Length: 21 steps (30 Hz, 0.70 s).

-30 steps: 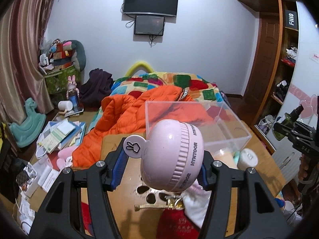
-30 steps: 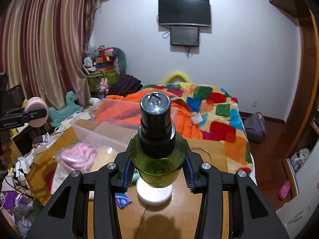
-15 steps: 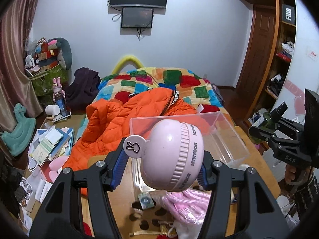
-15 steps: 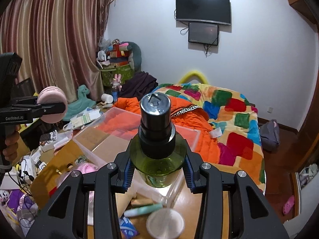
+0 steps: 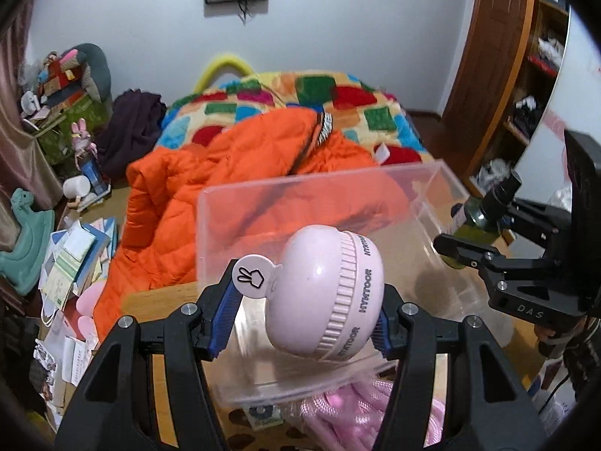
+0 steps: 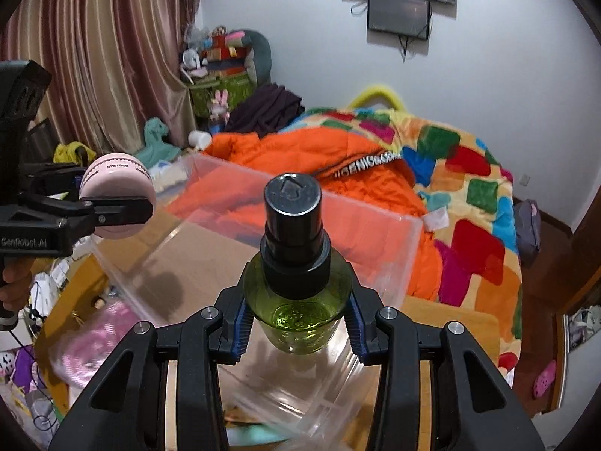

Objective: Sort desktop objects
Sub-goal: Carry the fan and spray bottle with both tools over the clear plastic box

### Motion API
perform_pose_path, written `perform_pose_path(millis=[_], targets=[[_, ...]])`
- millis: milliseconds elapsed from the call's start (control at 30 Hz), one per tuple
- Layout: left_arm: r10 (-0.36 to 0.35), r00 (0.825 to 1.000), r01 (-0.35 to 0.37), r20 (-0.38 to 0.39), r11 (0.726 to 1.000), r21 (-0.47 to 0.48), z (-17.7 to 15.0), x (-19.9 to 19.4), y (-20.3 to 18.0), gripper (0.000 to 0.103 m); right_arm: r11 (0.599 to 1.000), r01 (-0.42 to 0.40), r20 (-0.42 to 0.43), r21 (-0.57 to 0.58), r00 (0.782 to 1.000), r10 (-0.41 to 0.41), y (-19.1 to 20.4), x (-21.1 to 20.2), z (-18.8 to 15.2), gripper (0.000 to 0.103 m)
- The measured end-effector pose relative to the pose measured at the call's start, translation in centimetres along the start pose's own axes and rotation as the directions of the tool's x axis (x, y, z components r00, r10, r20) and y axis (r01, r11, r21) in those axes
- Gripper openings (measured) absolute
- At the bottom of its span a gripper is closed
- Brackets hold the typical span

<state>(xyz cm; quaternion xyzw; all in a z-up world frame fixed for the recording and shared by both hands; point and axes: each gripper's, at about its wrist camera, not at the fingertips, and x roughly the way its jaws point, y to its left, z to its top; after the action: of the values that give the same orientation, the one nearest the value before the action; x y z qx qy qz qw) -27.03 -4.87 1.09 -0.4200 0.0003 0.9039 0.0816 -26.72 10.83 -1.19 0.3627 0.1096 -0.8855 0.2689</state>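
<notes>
My left gripper [image 5: 302,323] is shut on a round pink gadget [image 5: 326,293] with a ribbed ring and a small tag. It hangs over the near left part of a clear plastic box [image 5: 263,203] standing on the wooden desk [image 5: 165,300]. My right gripper [image 6: 296,332] is shut on a green glass bottle [image 6: 296,308] with a black pump cap, held over the near right part of the same box [image 6: 375,240]. In the right wrist view the left gripper [image 6: 124,203] and pink gadget [image 6: 116,184] show at the left. The right gripper [image 5: 462,246] and bottle [image 5: 477,221] appear at the right in the left wrist view.
Pink cord [image 5: 357,409] and small items lie on the desk before the box. An orange jacket [image 5: 233,173] and a patchwork blanket [image 5: 338,101] cover the bed behind. Books and papers [image 5: 75,259] litter the floor at left. A wooden shelf [image 5: 526,75] stands at right.
Both grippers have travelled forward and dipped, so the clear box now lies right beneath them. The pink gadget and green bottle stay gripped as before.
</notes>
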Motion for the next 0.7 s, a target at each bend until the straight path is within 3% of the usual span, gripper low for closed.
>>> perform_pose_path(millis=[433, 700], targets=[[0.022, 0.992, -0.016, -0.126, 0.999, 0.048, 0.2, 5.1, -0.9, 0.058, 0.995, 0.011, -0.087, -0.099, 0.996, -0.020, 1.1, 3.1, 0.4, 0.038], [0.058, 0.989, -0.046, -0.134, 0.995, 0.088, 0.1, 5.6, -1.2, 0.058, 0.988, 0.036, -0.120, -0.147, 0.991, -0.054, 1.9, 3.8, 0.8, 0.038]])
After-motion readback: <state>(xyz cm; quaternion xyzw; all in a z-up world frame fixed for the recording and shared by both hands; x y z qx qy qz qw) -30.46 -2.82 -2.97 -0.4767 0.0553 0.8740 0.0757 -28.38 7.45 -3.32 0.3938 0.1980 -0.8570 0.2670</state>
